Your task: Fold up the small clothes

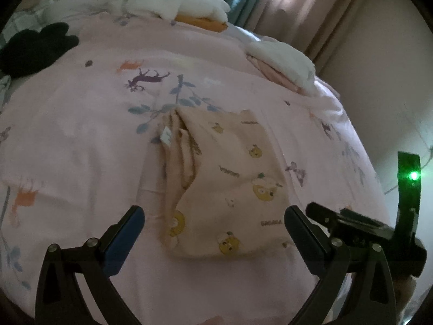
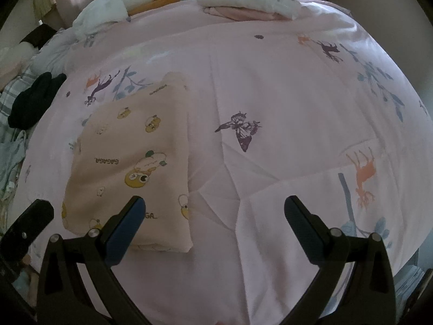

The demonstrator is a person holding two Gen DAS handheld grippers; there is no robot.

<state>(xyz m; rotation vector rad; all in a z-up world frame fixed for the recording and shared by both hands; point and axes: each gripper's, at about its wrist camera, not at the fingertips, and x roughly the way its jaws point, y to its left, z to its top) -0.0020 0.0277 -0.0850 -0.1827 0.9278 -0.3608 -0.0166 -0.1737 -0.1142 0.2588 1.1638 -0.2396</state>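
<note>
A small peach garment (image 1: 224, 184) with yellow cartoon prints lies folded flat on the pink bedsheet (image 1: 81, 135), a white label at its far left edge. My left gripper (image 1: 213, 216) is open and empty, hovering over the garment's near edge. My right gripper (image 2: 213, 211) is open and empty, just right of the same garment (image 2: 130, 162), its left finger (image 2: 127, 222) over the garment's near right corner. The right gripper's body (image 1: 365, 224) shows at the right of the left wrist view.
A black garment (image 1: 35, 46) lies at the far left of the bed. White and orange folded piles (image 1: 173, 2) and a white and pink pile (image 1: 284, 59) sit at the far side. Curtains (image 1: 297, 5) hang behind. The bed edge drops off at right (image 2: 406, 257).
</note>
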